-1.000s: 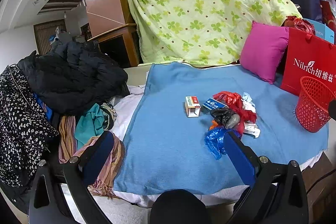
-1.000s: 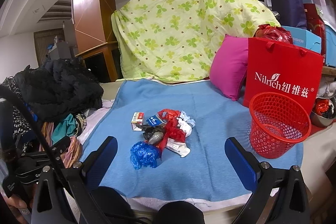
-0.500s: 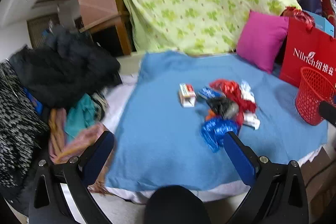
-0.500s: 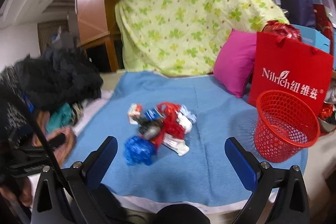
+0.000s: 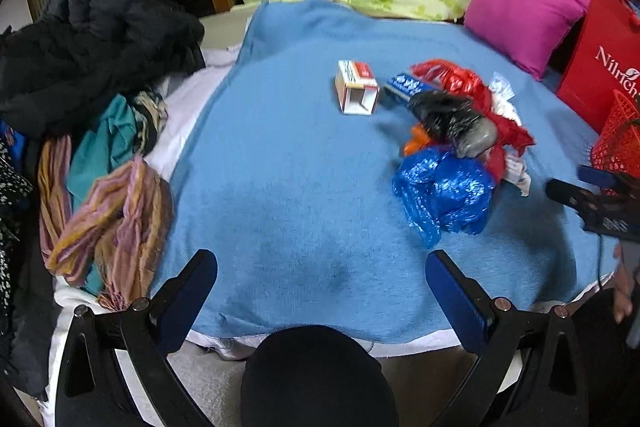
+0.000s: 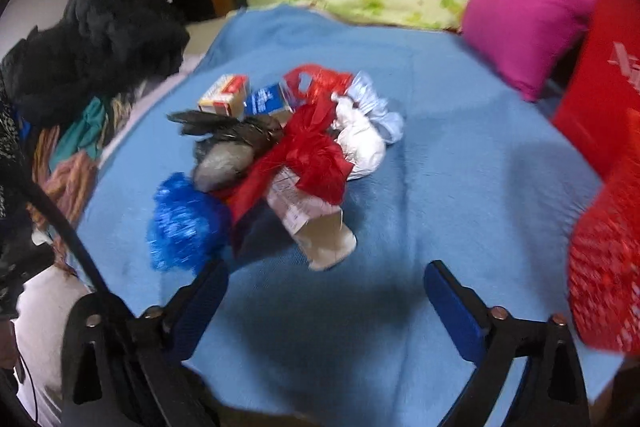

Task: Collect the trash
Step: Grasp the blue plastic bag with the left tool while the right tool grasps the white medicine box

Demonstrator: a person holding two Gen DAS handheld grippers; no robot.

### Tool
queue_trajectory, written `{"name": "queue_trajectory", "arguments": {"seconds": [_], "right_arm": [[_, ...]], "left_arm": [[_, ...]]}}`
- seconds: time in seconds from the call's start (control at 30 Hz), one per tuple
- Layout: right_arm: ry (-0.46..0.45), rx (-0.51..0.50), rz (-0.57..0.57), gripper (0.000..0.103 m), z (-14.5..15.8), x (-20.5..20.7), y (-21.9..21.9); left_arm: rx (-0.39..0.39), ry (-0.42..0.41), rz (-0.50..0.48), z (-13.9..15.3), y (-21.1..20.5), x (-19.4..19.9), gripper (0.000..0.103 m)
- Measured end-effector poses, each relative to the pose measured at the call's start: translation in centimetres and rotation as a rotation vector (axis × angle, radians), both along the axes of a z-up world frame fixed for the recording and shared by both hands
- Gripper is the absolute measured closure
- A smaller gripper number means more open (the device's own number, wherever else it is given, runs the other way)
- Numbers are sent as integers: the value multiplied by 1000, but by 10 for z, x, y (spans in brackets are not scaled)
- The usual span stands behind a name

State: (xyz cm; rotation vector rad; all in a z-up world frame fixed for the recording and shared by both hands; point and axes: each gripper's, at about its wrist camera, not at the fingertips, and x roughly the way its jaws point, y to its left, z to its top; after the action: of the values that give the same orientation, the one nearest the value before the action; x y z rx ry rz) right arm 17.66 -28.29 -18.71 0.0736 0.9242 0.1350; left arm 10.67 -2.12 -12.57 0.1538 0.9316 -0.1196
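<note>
Blue blanket [image 5: 288,163]: covers the work surface. Its near edge hangs just past the left gripper [image 5: 320,291]; its left edge borders a white sheet and a heap of clothes [image 5: 100,115]. Wide bare blue lies to the left of the trash and in front of it, in both views.

Trash pile [image 6: 280,155]: heaped right of centre on the blanket. It holds a blue plastic bag [image 5: 444,191] nearest the left gripper, a dark bag [image 5: 452,119], a red bag [image 6: 316,143], white wrappers [image 6: 360,139] and a small open carton [image 5: 356,87] at the far left, just beside the rest.

Red mesh basket [image 6: 608,259]: at the blanket's right edge, near the pile but apart from it. A red paper bag [image 5: 596,67] and a pink cushion [image 5: 524,11] stand behind it.

Left gripper: jaws wide, empty, above the near hem.

Right gripper [image 6: 324,291]: jaws wide, empty, just short of the pile. This view is motion-blurred.

Change from a second ago: both cameras sit lower and closer to the blanket; the pile fills more of each view, and the basket has slid to the right margin.
</note>
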Motion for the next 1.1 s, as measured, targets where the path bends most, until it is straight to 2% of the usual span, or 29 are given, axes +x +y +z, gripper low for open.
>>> {"name": "queue_trajectory", "arguments": {"seconds": [0.13,0.17,0.2,0.3,0.33,0.37,0.6,0.7,0.77,0.83,0.87,0.93,1.1], "right_arm": [[60,6,51,15,-24,32,-2],[71,8,67,21,-31,39,-2],[83,12,78,33,-37,45,-3],[91,35,88,37,-45,53,-4],[82,39,95,42,-44,51,-3],[73,44,107,51,-43,50,-2],[71,89,120,58,-34,25,-17],[71,91,117,59,-29,5,-25],[60,95,111,59,-26,-7,-30],[44,116,91,59,-23,-19,-38],[38,134,75,59,-22,-26,-45],[13,142,57,59,-17,-41,-53],[-74,202,-4,61,-1,-76,-78]], "left_arm": [[-24,33,-20,-1,-4,14,0],[-32,39,-29,-1,-7,17,0],[-38,43,-44,-1,-11,22,0],[-64,75,-85,-5,-25,37,0],[-82,90,-101,-8,-30,42,0],[-92,103,-112,-11,-35,46,0],[-188,202,-142,-29,-69,75,0],[-186,226,-146,-40,-83,84,1],[-186,249,-150,-49,-90,87,10],[-194,282,-157,-59,-93,90,27],[-199,295,-157,-63,-93,90,31],[-256,319,-159,-69,-89,90,41],[-272,252,-156,-61,-77,81,48]]}}
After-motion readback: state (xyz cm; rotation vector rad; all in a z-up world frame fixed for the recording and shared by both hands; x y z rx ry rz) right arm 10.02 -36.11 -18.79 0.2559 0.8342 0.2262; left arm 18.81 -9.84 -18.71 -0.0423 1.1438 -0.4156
